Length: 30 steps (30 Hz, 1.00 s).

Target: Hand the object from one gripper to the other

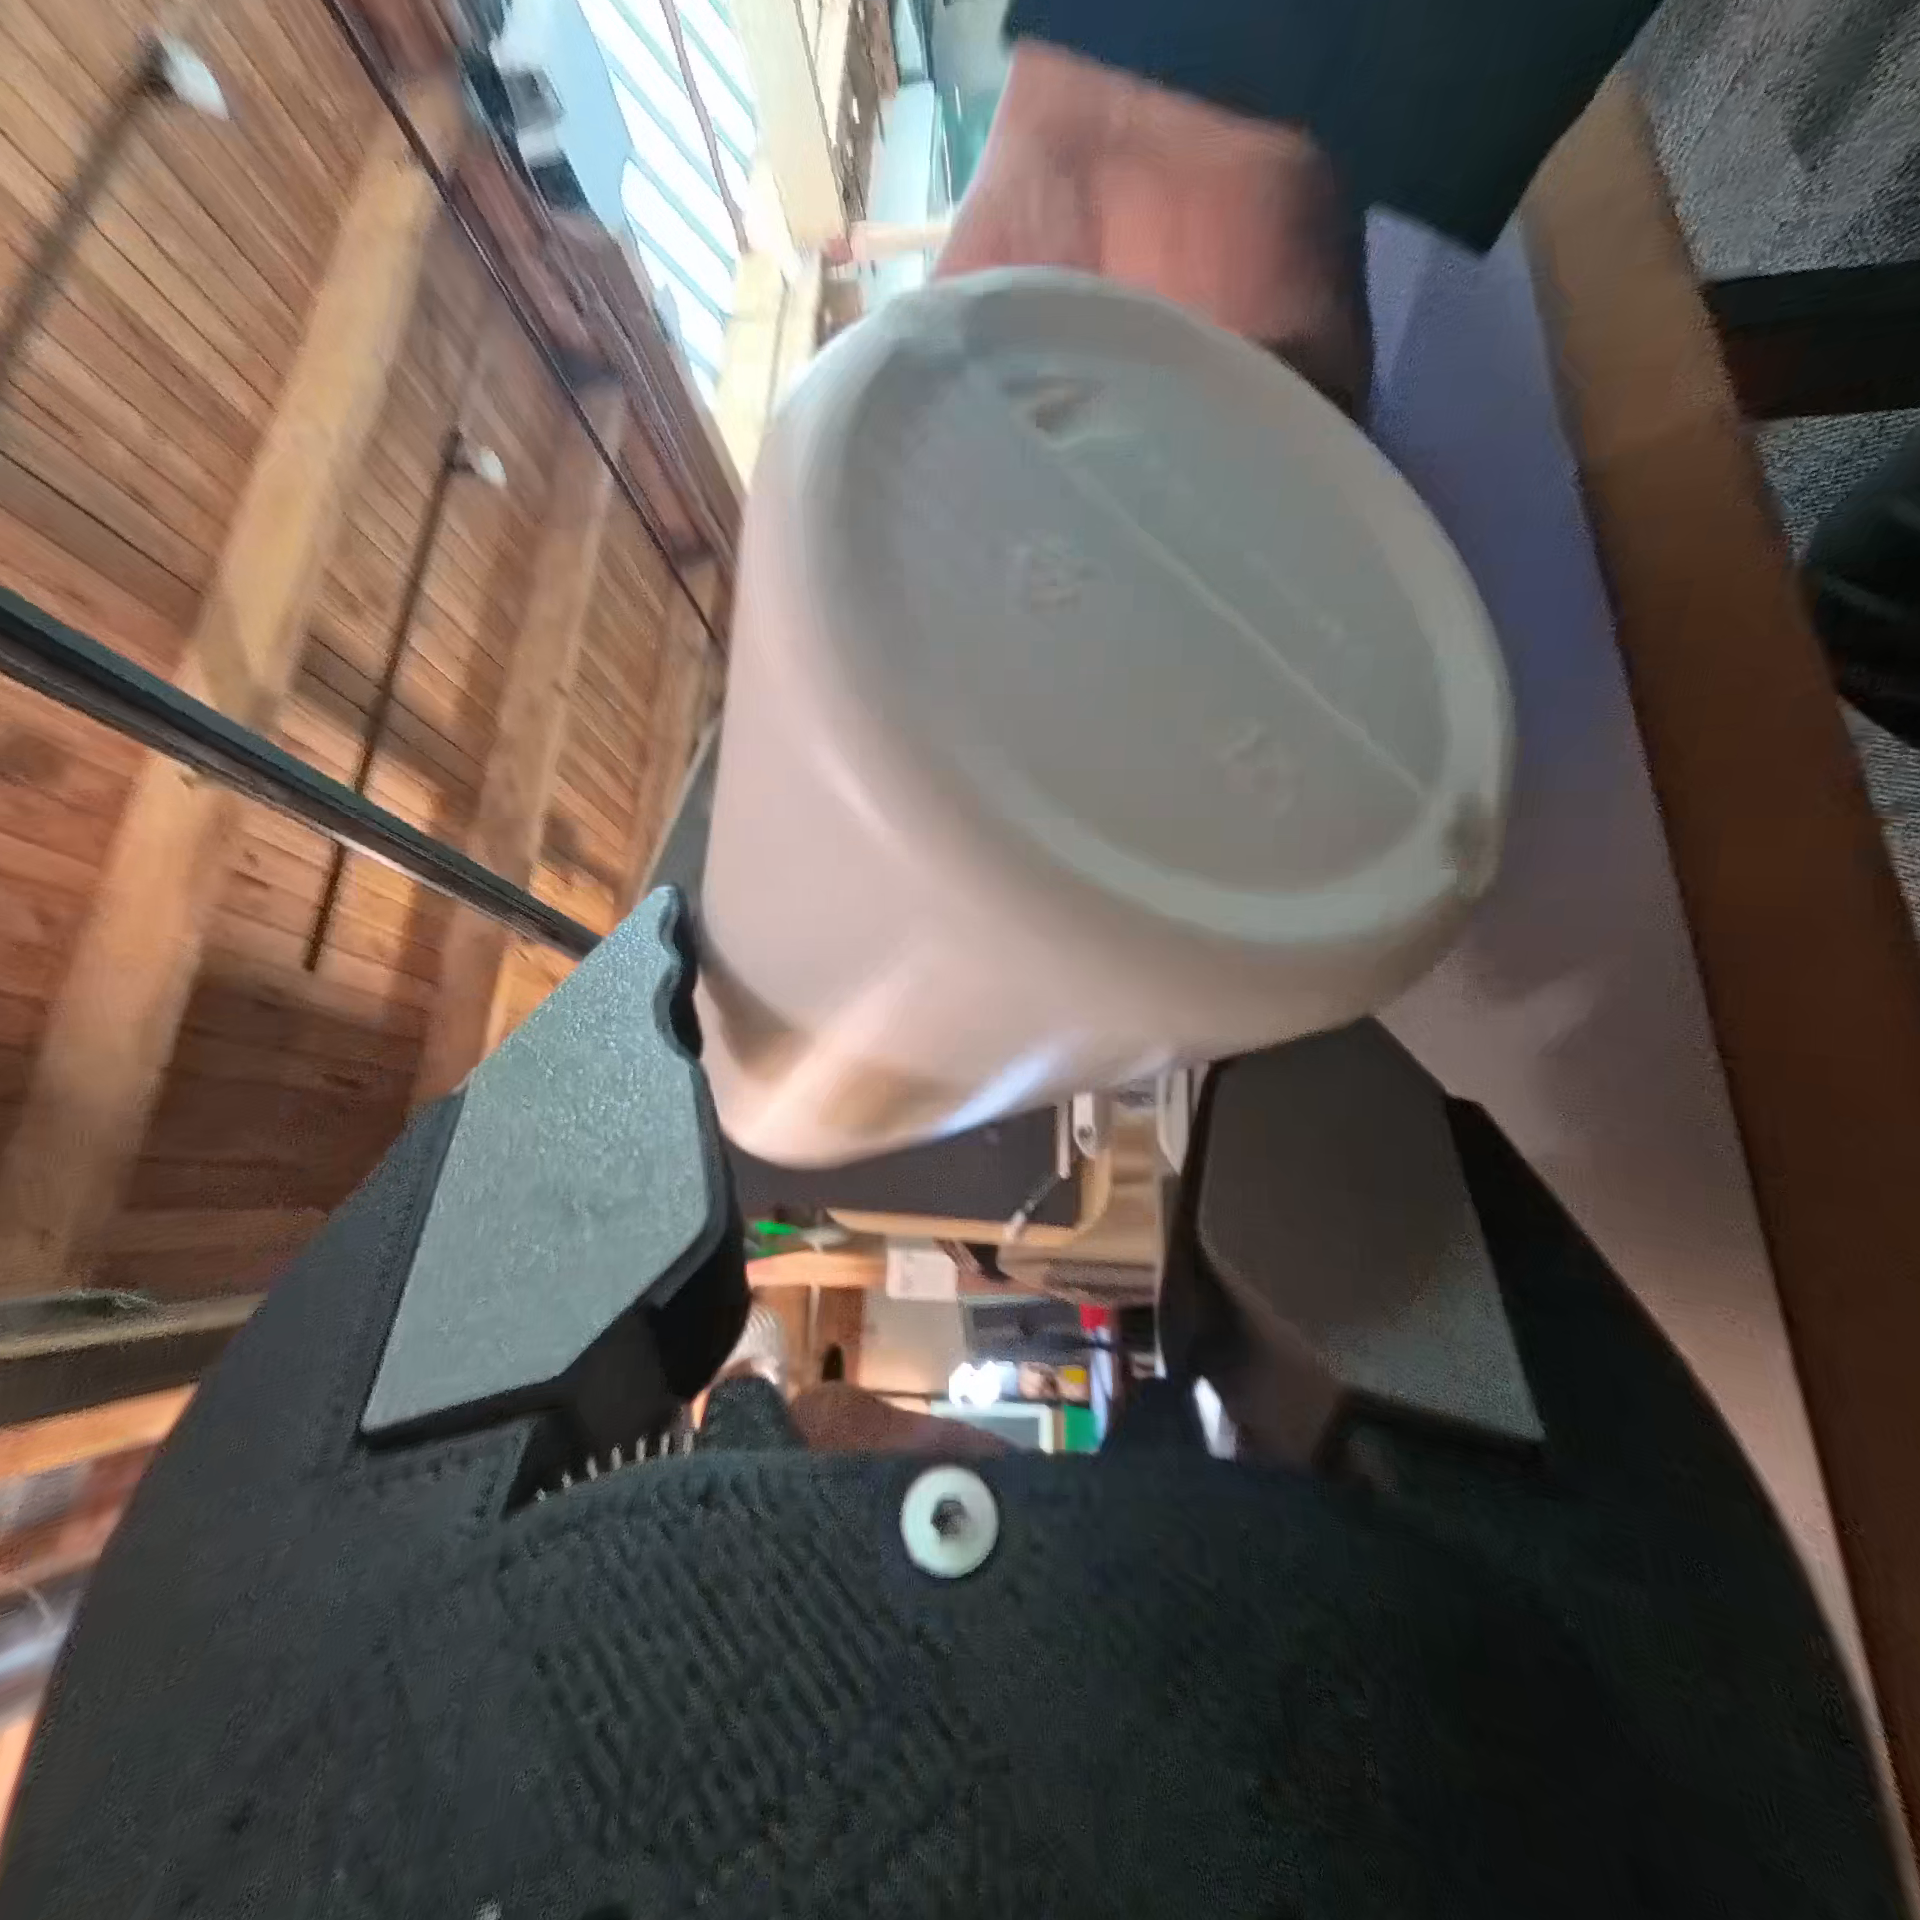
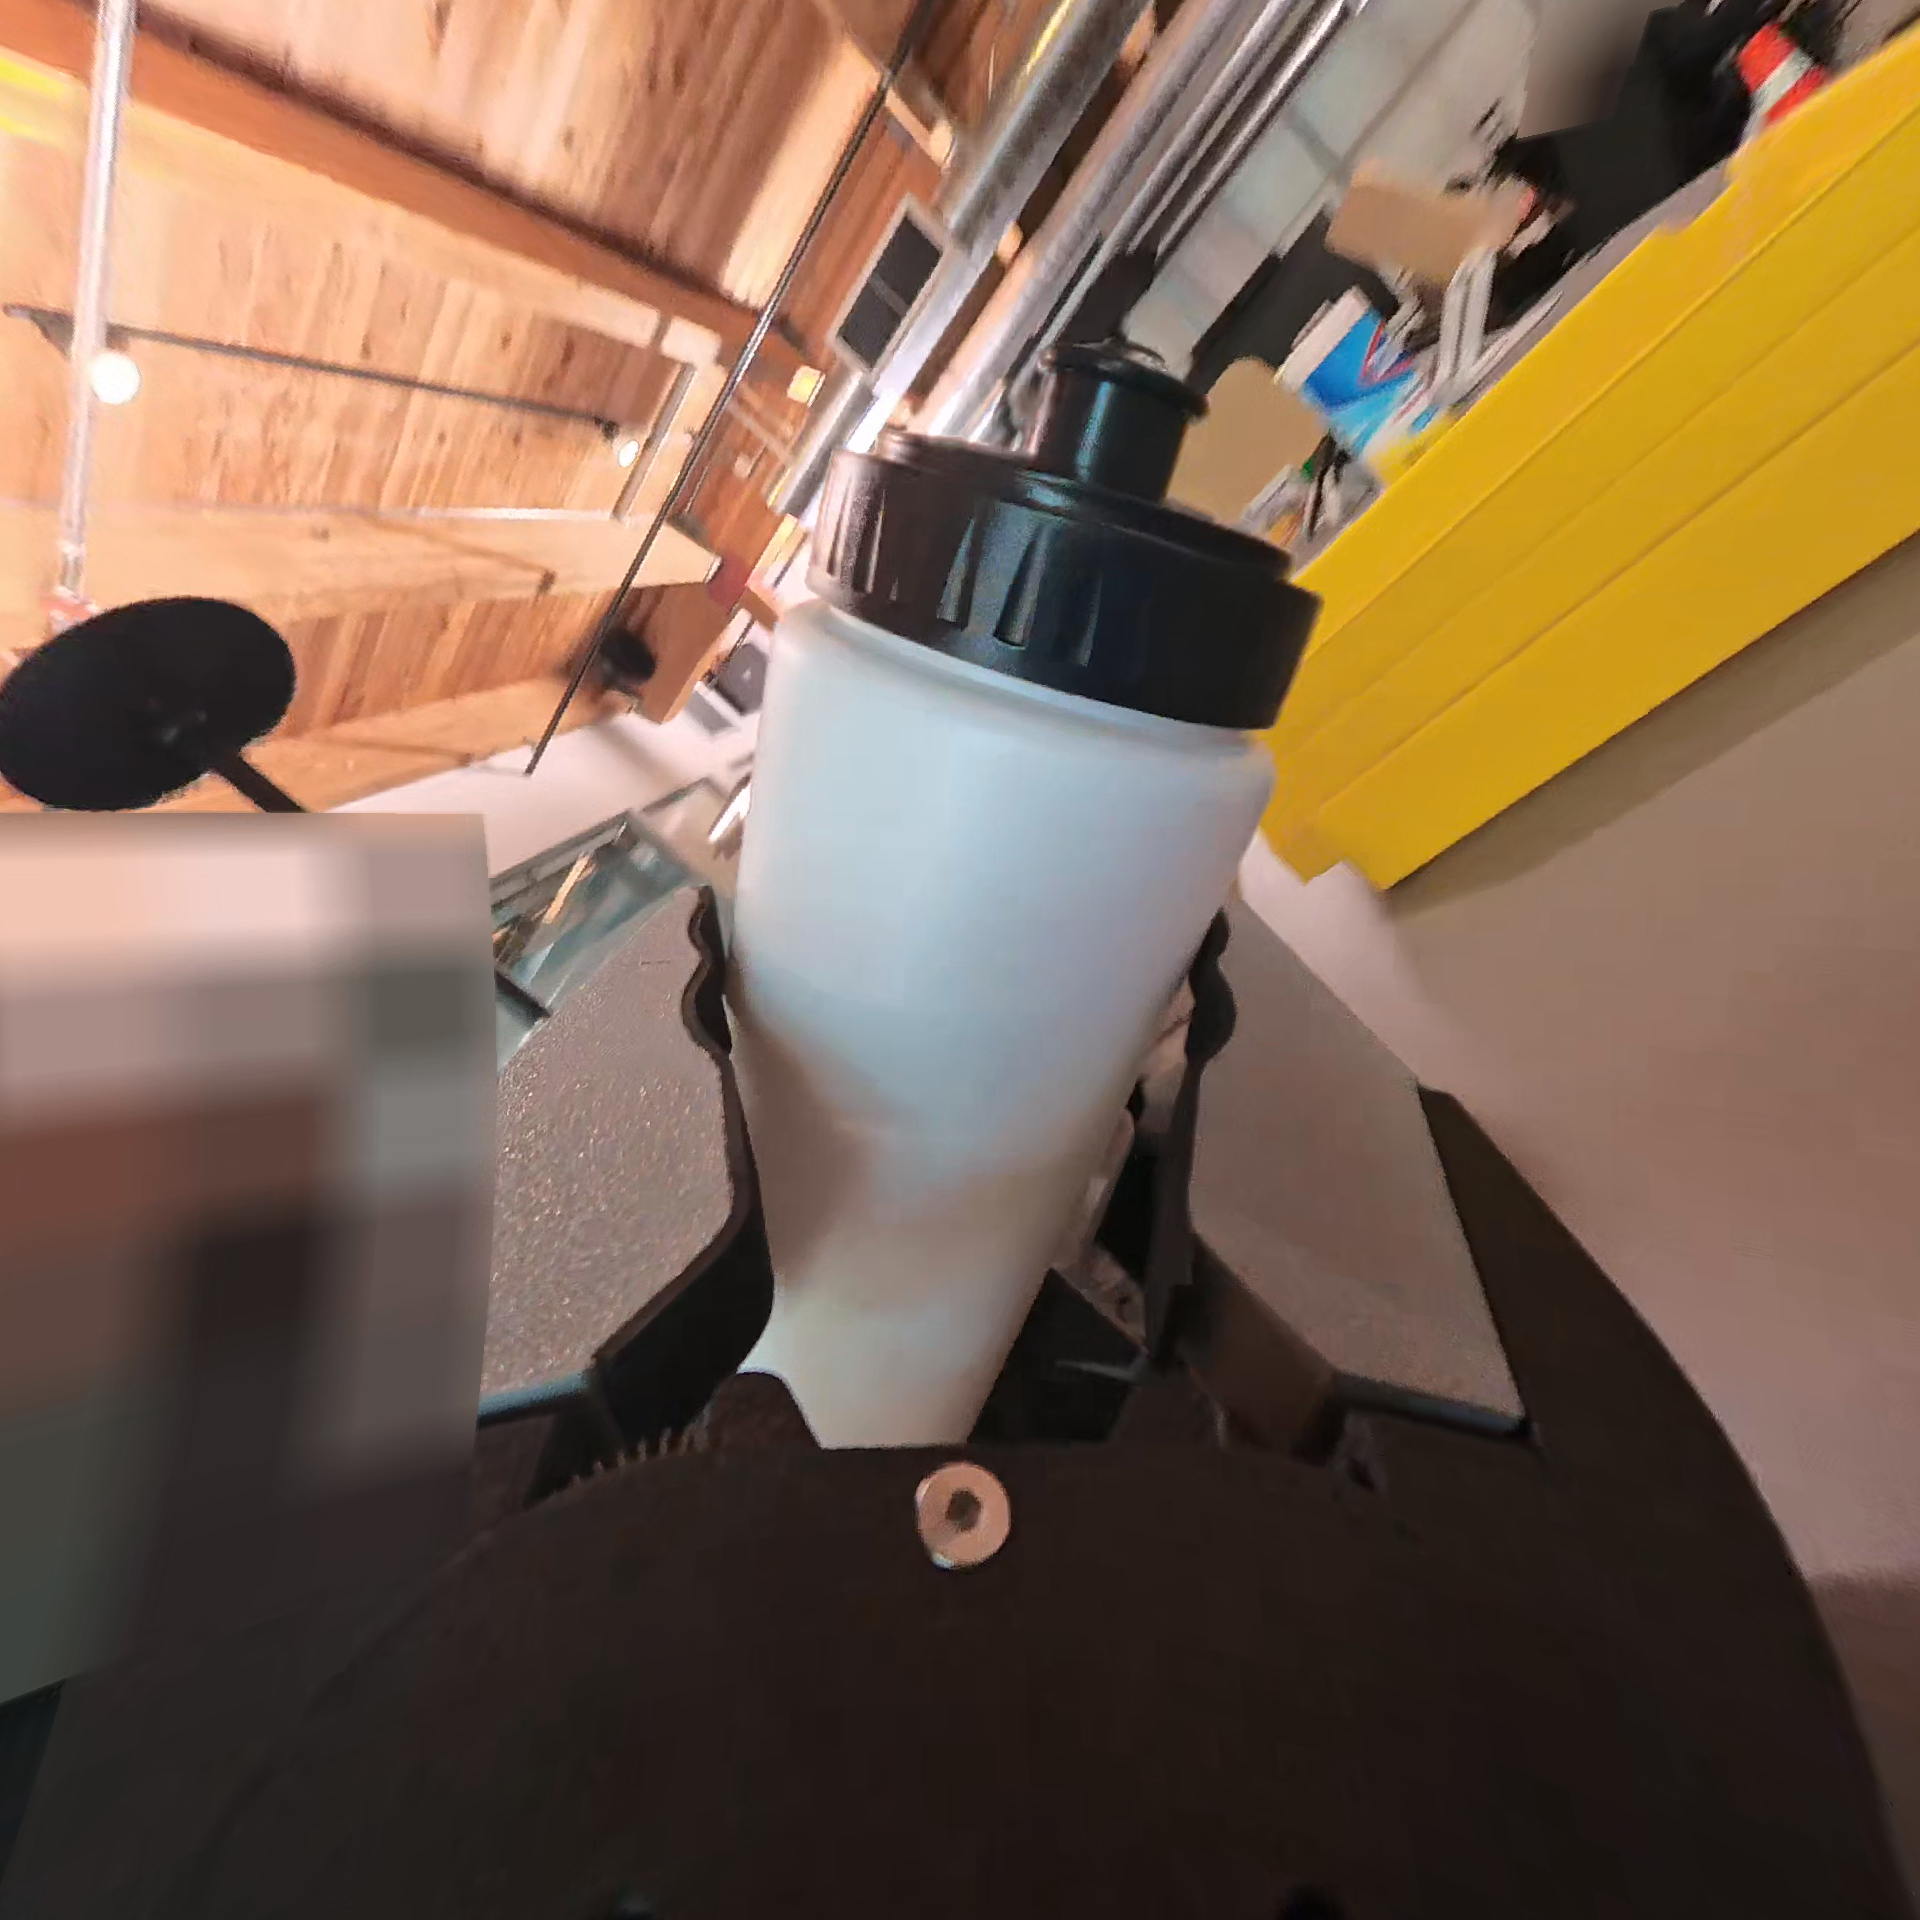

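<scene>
A white plastic bottle (image 2: 987,831) with a black screw cap (image 2: 1060,592) stands between the fingers of my right gripper (image 2: 961,945), which is shut on its narrow lower body. In the left wrist view I see the bottle's round base (image 1: 1122,644) facing the camera, blurred and tilted. My left gripper (image 1: 956,1018) is open, with its jaws wide apart on either side of the base end. Its left fingertip (image 1: 665,966) touches the bottle's side. A person's hand (image 1: 1143,177) in a dark sleeve shows behind the bottle.
A pale tabletop with a wooden edge (image 1: 1662,935) runs along the right of the left wrist view. Yellow bins (image 2: 1610,520) stand at the right in the right wrist view. A black round disc on a stem (image 2: 145,696) is at the left. Wooden boards (image 1: 260,520) fill the background.
</scene>
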Each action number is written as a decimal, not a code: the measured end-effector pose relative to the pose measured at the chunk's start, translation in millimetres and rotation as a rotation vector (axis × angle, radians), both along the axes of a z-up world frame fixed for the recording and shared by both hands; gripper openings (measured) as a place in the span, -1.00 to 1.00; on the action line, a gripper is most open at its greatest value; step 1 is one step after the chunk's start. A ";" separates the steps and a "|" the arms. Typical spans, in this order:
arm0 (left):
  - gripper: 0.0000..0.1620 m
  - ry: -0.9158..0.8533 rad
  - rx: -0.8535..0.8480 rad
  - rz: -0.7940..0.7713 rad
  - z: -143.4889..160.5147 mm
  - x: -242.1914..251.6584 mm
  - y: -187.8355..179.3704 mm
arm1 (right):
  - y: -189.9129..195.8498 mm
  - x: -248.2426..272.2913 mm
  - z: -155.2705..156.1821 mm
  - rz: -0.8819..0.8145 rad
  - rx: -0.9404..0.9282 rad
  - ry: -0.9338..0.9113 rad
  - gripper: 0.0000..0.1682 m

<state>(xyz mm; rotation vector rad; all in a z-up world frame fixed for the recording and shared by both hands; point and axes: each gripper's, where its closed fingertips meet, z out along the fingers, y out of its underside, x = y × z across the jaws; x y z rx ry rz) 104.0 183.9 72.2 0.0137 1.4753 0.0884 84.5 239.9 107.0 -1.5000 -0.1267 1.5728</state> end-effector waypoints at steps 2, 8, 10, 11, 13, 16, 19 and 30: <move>0.18 0.002 -0.089 0.042 6.7 0.0 14.5 | 2.8 16.1 6.7 -0.069 0.027 0.019 0.04; -0.09 0.106 -0.361 0.087 0.6 1.3 42.1 | 7.8 35.7 18.9 -0.223 0.105 0.030 0.03; -0.04 0.163 -0.418 0.145 -7.7 1.0 55.7 | 6.3 32.5 25.8 -0.259 0.153 -0.009 0.03; -0.02 0.216 -0.475 0.173 -15.4 0.7 61.8 | 5.2 28.5 28.2 -0.266 0.173 -0.043 0.03; 0.01 0.332 -0.642 0.171 -32.5 1.1 63.4 | 6.2 23.4 29.3 -0.301 0.197 -0.116 0.03; -0.16 0.533 -0.977 0.109 -55.6 -0.9 53.9 | 11.2 28.3 24.3 -0.365 0.208 -0.181 0.03; -0.44 0.784 -1.373 -0.028 -61.0 -13.6 36.5 | 9.5 43.6 27.6 -0.432 0.245 -0.181 0.03; 0.23 0.821 -1.556 -0.172 -39.8 -15.3 22.1 | 0.8 55.9 40.8 -0.542 0.367 -0.301 0.02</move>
